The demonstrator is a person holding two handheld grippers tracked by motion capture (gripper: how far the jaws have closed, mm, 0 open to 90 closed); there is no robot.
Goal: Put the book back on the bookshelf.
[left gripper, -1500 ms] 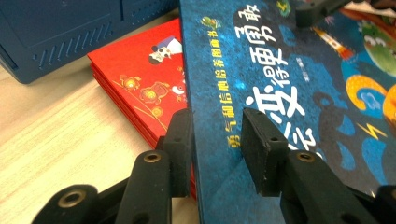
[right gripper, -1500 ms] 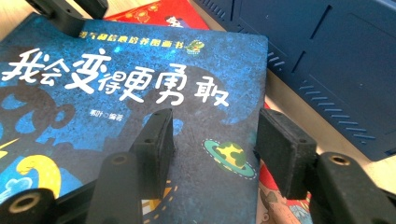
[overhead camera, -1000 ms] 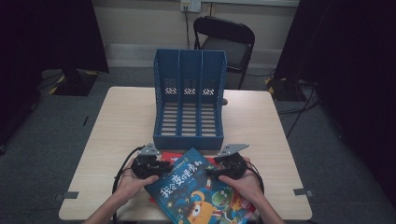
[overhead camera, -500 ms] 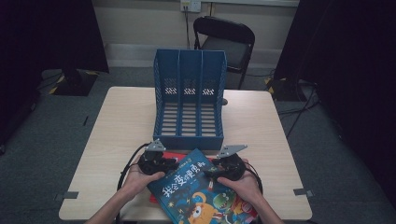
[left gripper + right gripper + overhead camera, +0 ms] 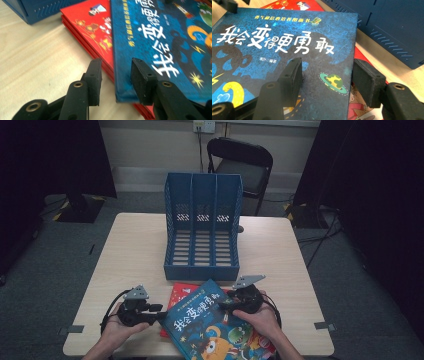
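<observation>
From the high view, the blue book (image 5: 210,330) lies at the near edge of the table (image 5: 130,250), just in front of the blue file rack (image 5: 202,227) and on top of a red book (image 5: 181,295) that pokes out toward the rack. The left gripper (image 5: 159,314) sits right at the blue book's left edge, and the right gripper (image 5: 223,303) is over the book's right part, also just short of the rack. Both are held by the person's hands coming in from the bottom.

In the left gripper view, the jaws have just been opening and now stand apart. The blue book's (image 5: 160,45) corner sits between them, one pad right by the cover and the other clear of it, so it looks let go rather than pinched. The red book (image 5: 95,32) is stacked underneath.

In the right gripper view, the jaws straddle the blue book's (image 5: 287,45) edge, one pad over the cover and one beyond it, with the rack (image 5: 392,27) close behind. Whether the pads actually press on the book is impossible to tell.
</observation>
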